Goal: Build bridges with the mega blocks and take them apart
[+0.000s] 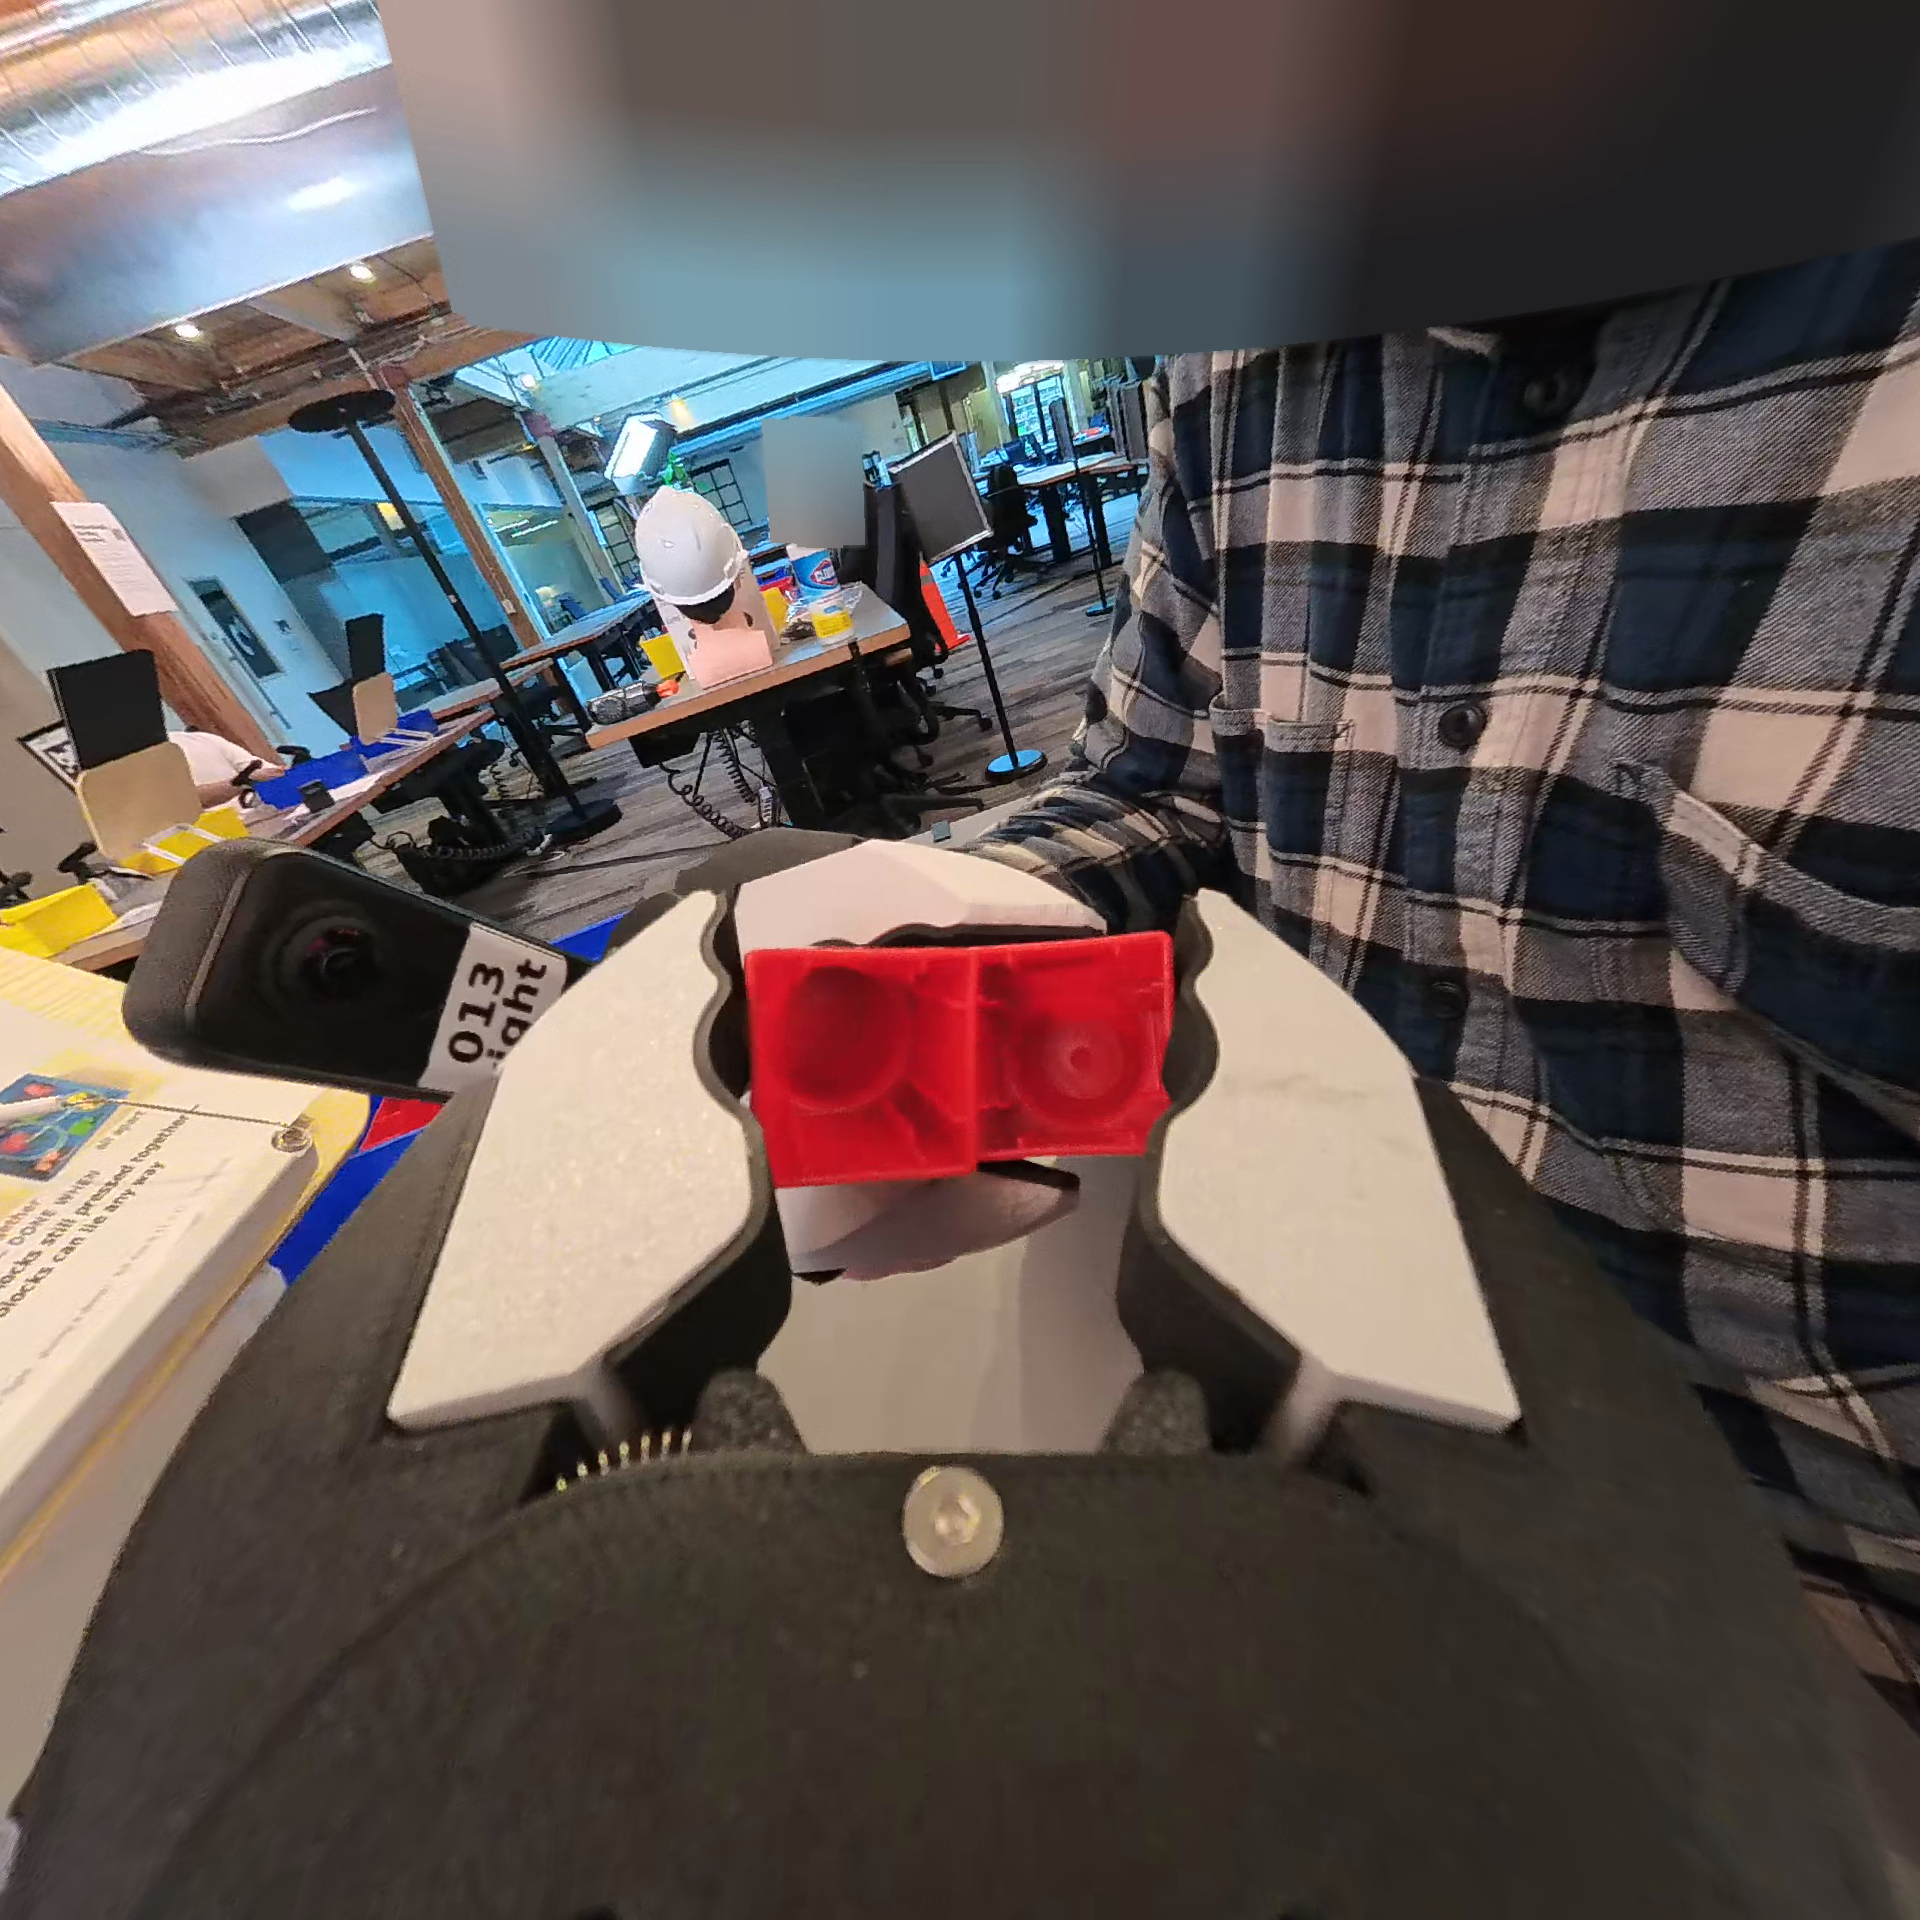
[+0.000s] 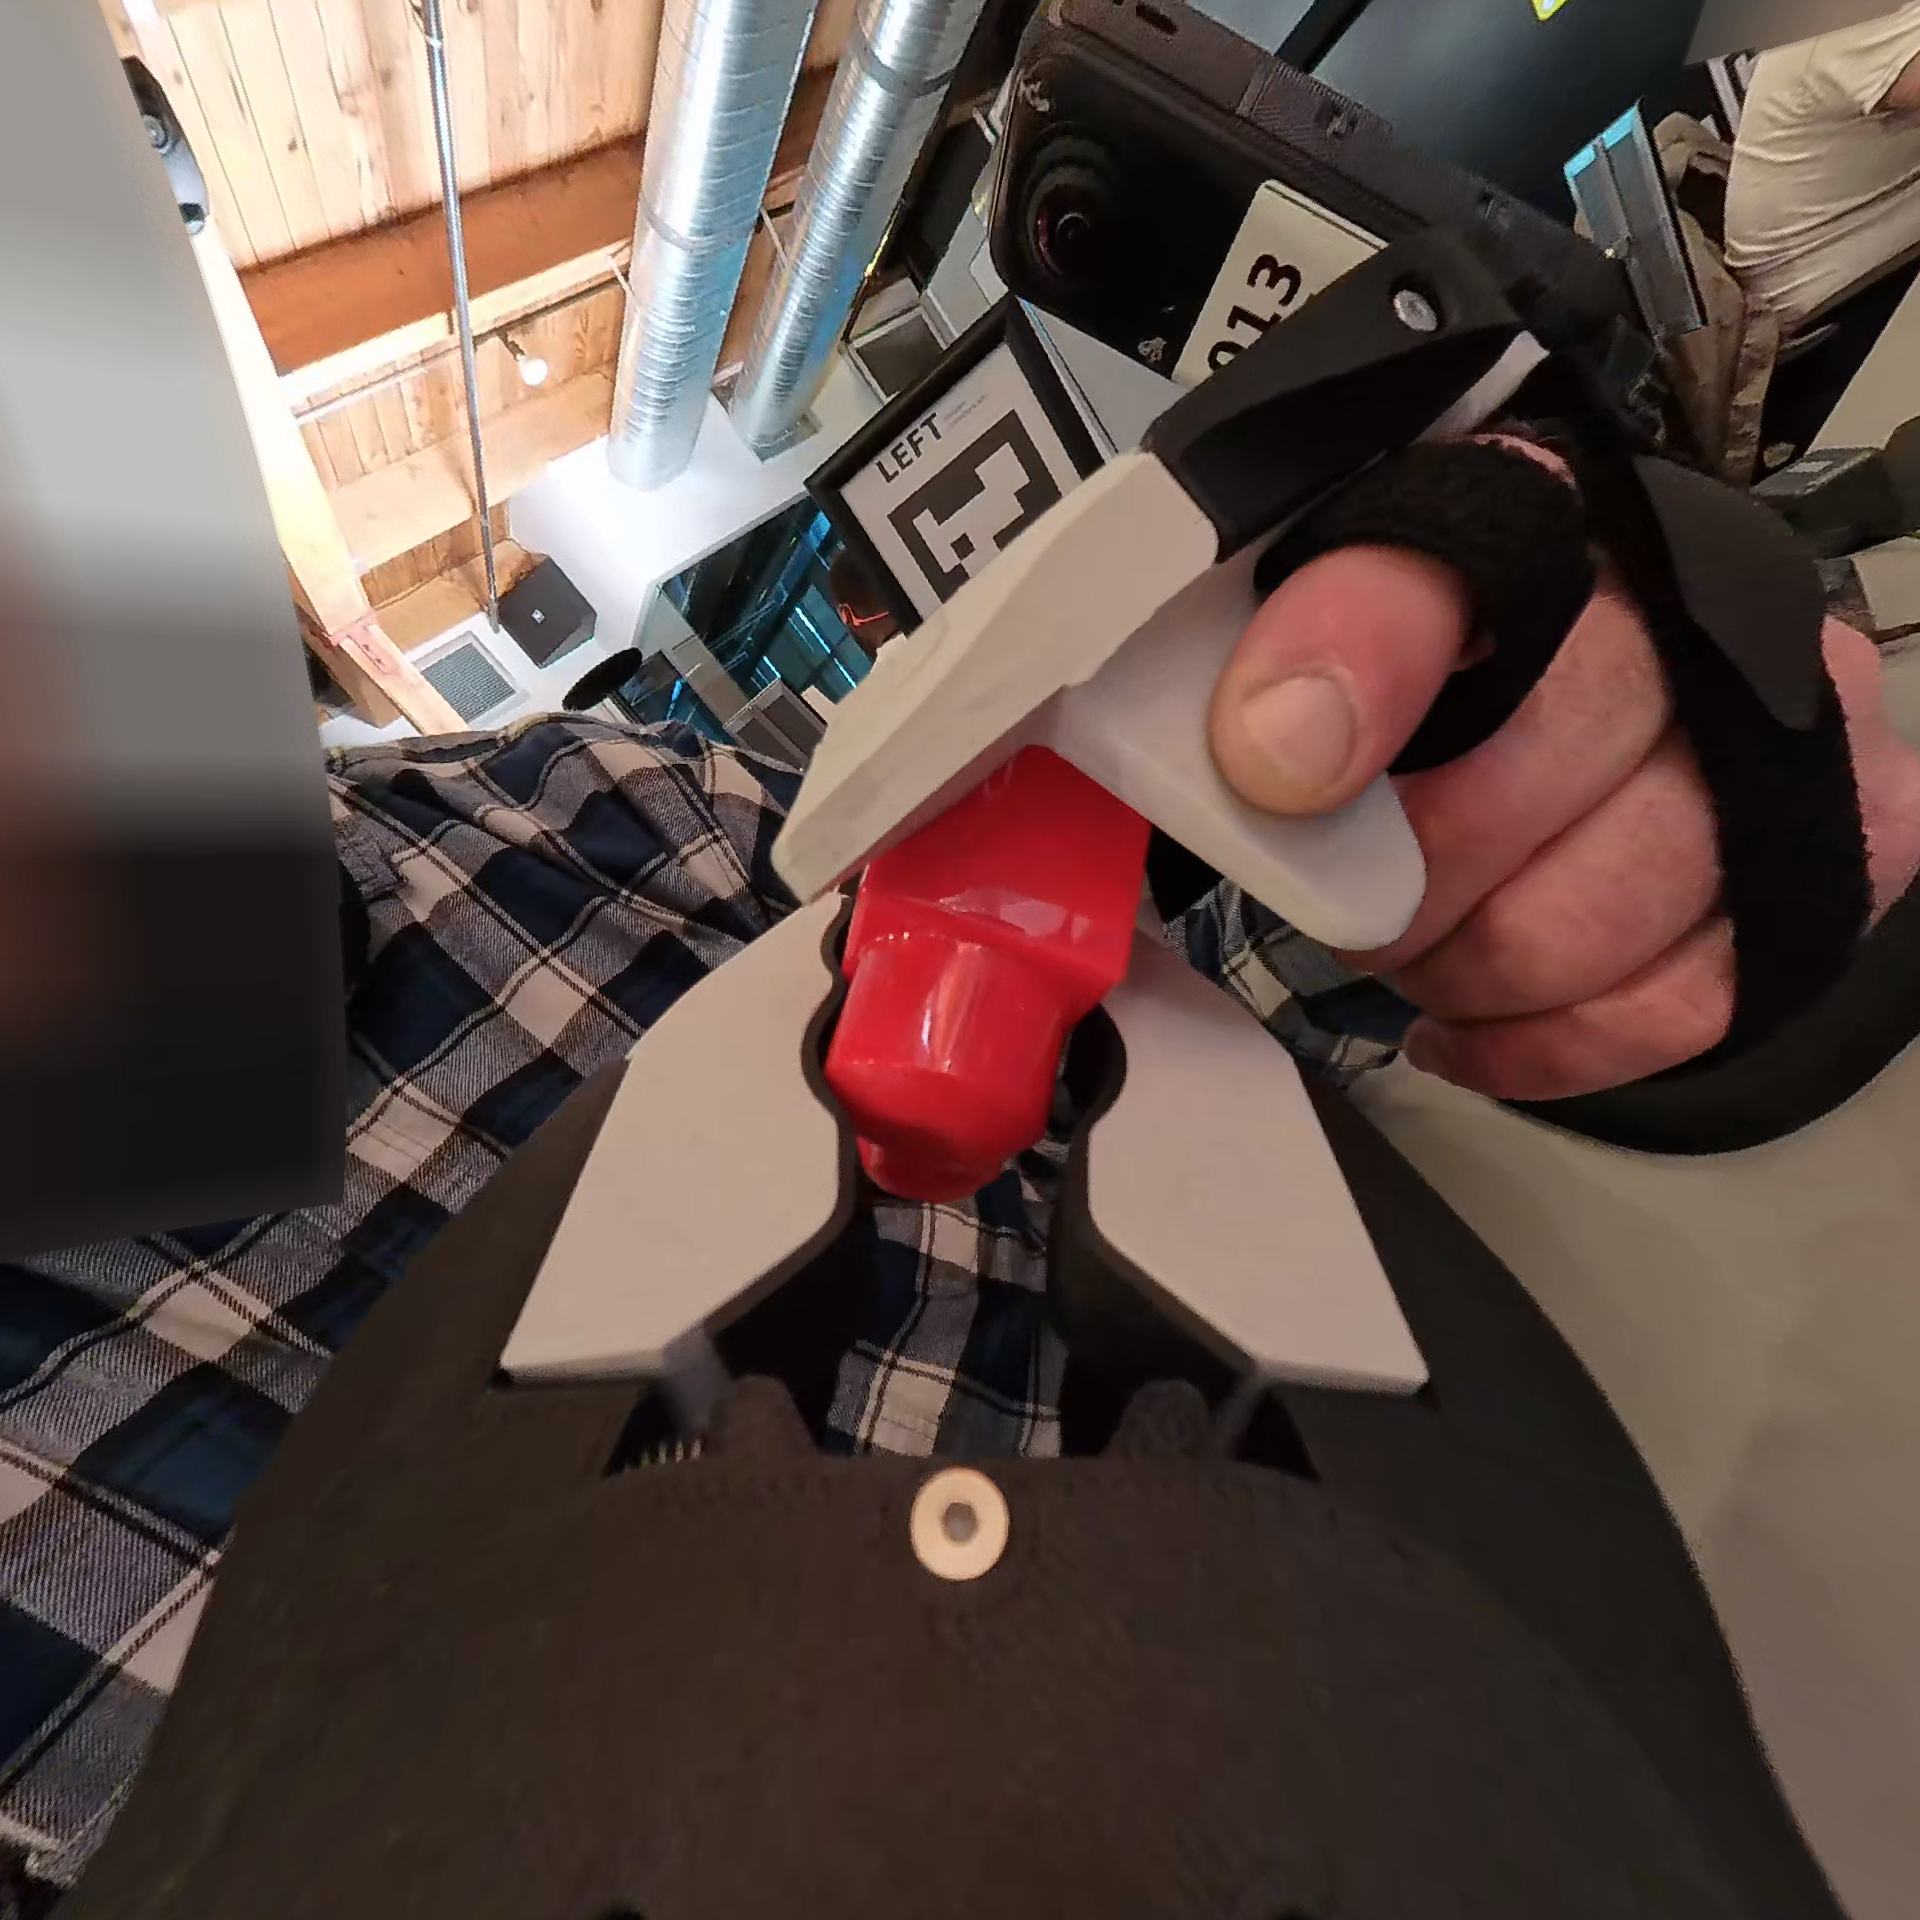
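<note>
1. Left gripper (image 1: 961,1023): its two white plastic fingers stand wide apart with a red plastic building block (image 1: 958,1055) between the tips. The block's hollow underside faces the left wrist camera. The right-hand finger (image 1: 1299,1143) sits against the block's right edge; on the left a narrow dark gap shows between pad and block, so firm contact on that side cannot be confirmed.

2. Ahead of the left gripper's tips, the other gripper's white fingers appear above and below the block, and its black camera housing (image 1: 312,966) lies off to the left of the left finger.

3. Right gripper (image 2: 966,1049): its white fingers are closed around the round stud end of the same red block (image 2: 977,1029). The left pad presses the stud; the right pad's contact is partly hidden behind the block.

4. Just beyond the right gripper's tips, a white finger (image 2: 997,675) of the left gripper lies over the block's far body, held by a person's hand (image 2: 1558,831) in a black strap.

5. Behind both tools: a person's blue-and-white plaid shirt (image 1: 1558,779). The block is in the air between the two tools, clear of any surface.
</note>
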A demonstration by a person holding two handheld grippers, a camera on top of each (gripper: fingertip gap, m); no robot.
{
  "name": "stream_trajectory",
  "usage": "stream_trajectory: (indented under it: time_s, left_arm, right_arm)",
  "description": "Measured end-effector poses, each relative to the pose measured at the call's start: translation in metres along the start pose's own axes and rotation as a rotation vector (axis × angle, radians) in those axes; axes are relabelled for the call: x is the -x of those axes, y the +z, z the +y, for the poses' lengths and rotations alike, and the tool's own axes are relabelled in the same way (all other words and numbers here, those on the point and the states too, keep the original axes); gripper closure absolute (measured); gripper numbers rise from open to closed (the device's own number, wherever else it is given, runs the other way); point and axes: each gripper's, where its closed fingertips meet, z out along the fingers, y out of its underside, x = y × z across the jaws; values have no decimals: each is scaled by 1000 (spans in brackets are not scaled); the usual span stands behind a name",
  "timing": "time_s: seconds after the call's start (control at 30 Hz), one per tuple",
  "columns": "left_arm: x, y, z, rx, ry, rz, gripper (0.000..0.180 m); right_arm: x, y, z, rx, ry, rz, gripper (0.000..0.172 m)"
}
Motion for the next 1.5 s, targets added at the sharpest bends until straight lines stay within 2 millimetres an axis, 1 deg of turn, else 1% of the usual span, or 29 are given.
stream_trajectory:
  time_s: [0.13, 0.23, 0.27, 0.33, 0.37, 0.4, 0.47, 0.53, 0.67, 0.8, 1.0, 1.03, 1.1, 1.17, 1.23, 1.37, 1.43, 1.47, 1.5]
  left_arm:
    - [2, -3, 2, 42, 18, -30, 101]
    - [7, -6, 4, 89, 71, -90, 99]
    - [8, -7, 5, 107, 79, -106, 97]
    - [13, -5, 11, 156, 105, -161, 84]
    - [14, -5, 12, 163, 119, -180, 82]
    - [14, -6, 10, 154, 134, -197, 85]
    - [13, -10, 4, 129, 177, -223, 97]
    - [15, -10, 7, 175, 188, -251, 98]
    - [18, -13, 3, 159, 196, -280, 103]
    - [16, -12, -1, 120, 180, -263, 103]
    - [20, -13, 1, 105, 169, -287, 103]
    - [22, -13, 2, 105, 171, -298, 103]
    - [22, -14, 1, 92, 174, -311, 103]
    - [23, -14, 1, 92, 184, -329, 103]
    - [23, -14, -1, 74, 181, -332, 103]
    - [25, -20, -7, 45, 189, -361, 103]
    - [26, -21, -9, 47, 200, -376, 103]
    - [26, -21, -7, 59, 202, -377, 103]
    - [26, -20, -5, 64, 203, -375, 103]
  right_arm:
    - [-3, 2, -5, -44, 25, 7, 133]
    - [-6, 2, -11, -102, 44, 22, 133]
    - [-7, 3, -13, -127, 49, 24, 134]
    - [-10, 3, -17, -175, 59, 32, 134]
    - [-11, 3, -19, -192, 61, 38, 134]
    - [-12, 3, -20, -201, 61, 47, 134]
    - [-13, 2, -20, -220, 72, 46, 134]
    - [-13, 1, -22, -242, 74, 44, 134]
    - [-12, 0, -25, -250, 56, 64, 134]
    - [-10, 1, -26, -245, 55, 58, 135]
    - [-14, -2, -29, -289, 68, 42, 134]
    - [-15, -4, -30, -305, 68, 49, 134]
    - [-17, -9, -33, -337, 64, 57, 128]
    - [-16, -11, -34, -350, 68, 45, 129]
    - [-15, -13, -35, -365, 68, 39, 126]
    - [-16, -27, -29, -378, 65, 64, 121]
    - [-11, -32, -24, -370, 85, 35, 124]
    - [-9, -30, -19, -344, 82, 24, 132]
    - [-9, -29, -16, -330, 67, 48, 137]
